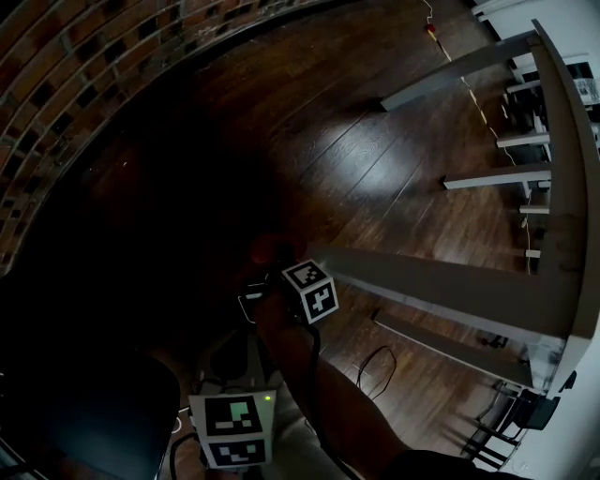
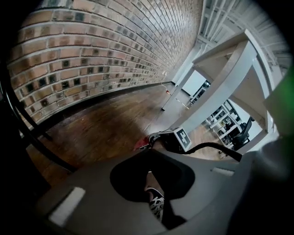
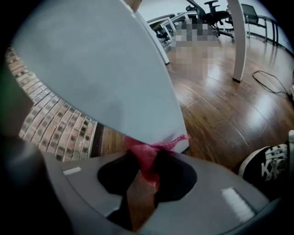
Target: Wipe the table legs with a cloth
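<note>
- The left gripper (image 2: 149, 173) pointed down over the person's black-and-white shoe (image 2: 156, 204), its jaws nearly together with nothing between them.
- The right gripper (image 3: 146, 161) was clamped on a pink mesh cloth (image 3: 140, 149).
- The cloth touched the foot end of a pale grey table leg (image 3: 105, 69), just above the dark wooden floor (image 3: 220, 105).

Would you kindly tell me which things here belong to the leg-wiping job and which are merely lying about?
In the job:
- pink cloth, clamped in the right gripper
- grey table leg, which the cloth presses against

Just lying about:
- black cable on the wooden floor
- office chair in the background
</note>
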A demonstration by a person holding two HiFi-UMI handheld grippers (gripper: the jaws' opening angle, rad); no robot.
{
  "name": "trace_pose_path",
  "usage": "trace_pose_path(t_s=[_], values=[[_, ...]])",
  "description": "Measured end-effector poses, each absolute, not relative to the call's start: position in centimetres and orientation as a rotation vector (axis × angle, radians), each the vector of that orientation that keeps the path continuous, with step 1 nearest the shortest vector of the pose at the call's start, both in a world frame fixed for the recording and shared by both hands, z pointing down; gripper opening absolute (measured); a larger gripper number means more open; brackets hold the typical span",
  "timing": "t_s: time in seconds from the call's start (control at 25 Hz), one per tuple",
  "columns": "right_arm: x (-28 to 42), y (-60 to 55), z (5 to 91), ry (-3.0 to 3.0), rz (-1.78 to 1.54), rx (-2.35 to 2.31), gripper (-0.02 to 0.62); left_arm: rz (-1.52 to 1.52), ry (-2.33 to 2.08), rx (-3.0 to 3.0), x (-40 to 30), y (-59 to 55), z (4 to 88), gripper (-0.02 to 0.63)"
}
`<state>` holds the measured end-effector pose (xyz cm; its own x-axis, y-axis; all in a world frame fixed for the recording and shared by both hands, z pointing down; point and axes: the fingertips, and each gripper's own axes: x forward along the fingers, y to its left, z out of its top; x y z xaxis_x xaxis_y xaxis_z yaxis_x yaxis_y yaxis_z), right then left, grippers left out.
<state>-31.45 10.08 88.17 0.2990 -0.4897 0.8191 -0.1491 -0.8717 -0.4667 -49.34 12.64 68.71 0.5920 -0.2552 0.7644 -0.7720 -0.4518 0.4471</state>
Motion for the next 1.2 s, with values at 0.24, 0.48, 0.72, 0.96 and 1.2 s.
trace_pose_path(t_s=[0.24,0.48,0.72,0.96,1.2], values=[[-31.3,9.8,75.9,0.607,-1.576,-2.22,0.1,0.825,-0.813,2.042,-48.7,12.7,59.3,0.0],[-31.7,9.3,63.9,0.645,-1.55,-2.183,0.1,0.815,-0.805,2.102,-47.5,11.4,49.1,0.0],[-32.2,9.3,53.2,0.759,-1.477,-2.155,0.101,0.774,-0.809,2.153,-46.7,11.7,41.3,0.0],[-32.6,9.1,44.4,1.012,-1.389,-2.144,0.101,0.803,-0.77,2.25,-45.6,12.6,36.3,0.0],[-33.5,10.8,38.7,1.45,-1.257,-2.182,0.101,0.831,-0.733,2.291,-45.0,13.8,35.1,0.0]])
